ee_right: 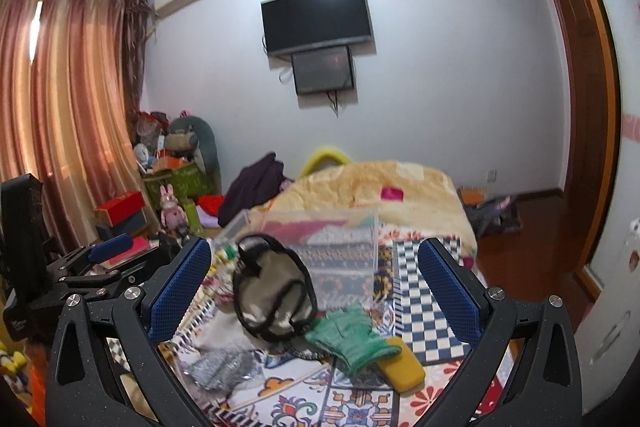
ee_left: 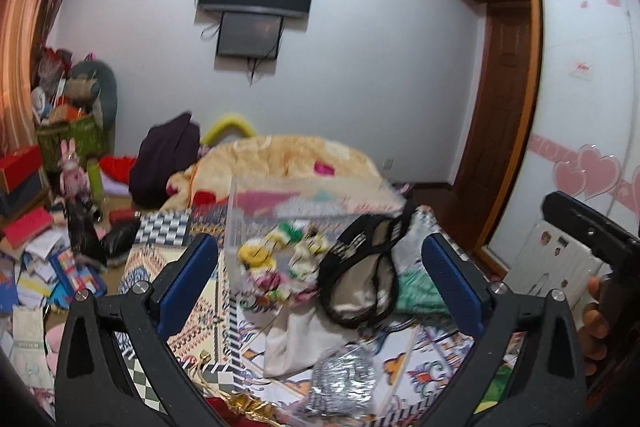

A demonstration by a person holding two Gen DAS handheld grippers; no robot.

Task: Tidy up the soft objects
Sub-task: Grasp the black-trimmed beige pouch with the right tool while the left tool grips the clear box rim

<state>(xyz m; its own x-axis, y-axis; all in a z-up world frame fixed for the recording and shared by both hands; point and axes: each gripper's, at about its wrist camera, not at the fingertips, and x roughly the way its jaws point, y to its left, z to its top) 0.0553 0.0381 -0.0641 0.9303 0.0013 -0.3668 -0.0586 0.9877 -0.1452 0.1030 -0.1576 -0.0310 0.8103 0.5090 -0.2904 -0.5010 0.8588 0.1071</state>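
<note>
A folded yellow quilt (ee_right: 372,187) is heaped at the far end of the bed (ee_right: 360,399), with a dark purple garment (ee_left: 166,159) beside it and a wall-mounted television (ee_right: 316,17) above on the wall. To the left, the floor is crowded with books, boxes and a pink plush rabbit (ee_left: 72,175). A clear plastic bin (ee_right: 320,247) stands on the patterned bedcover in front of the quilt.

My left tool (ee_left: 318,279) is wide open and holds nothing; my right tool (ee_right: 316,287) is likewise spread wide and empty. Both hang above the bedcover.

The soft things lie scattered just ahead of both tools. A black-trimmed beige eye mask (ee_right: 272,299) is in mid-air and blurred, between my right tool's fingers in that view, and I cannot tell if it touches anything. Near it on the cover lies a green knitted glove (ee_right: 352,339), partly over a yellow sponge (ee_right: 402,367). A silver glittery pouch (ee_left: 340,383) and a white cloth (ee_left: 296,339) lie nearer to me. In the left view, a floral fabric bundle with yellow and green pompoms (ee_left: 280,259) sits against the bin's lower wall, left of the mask.
</note>
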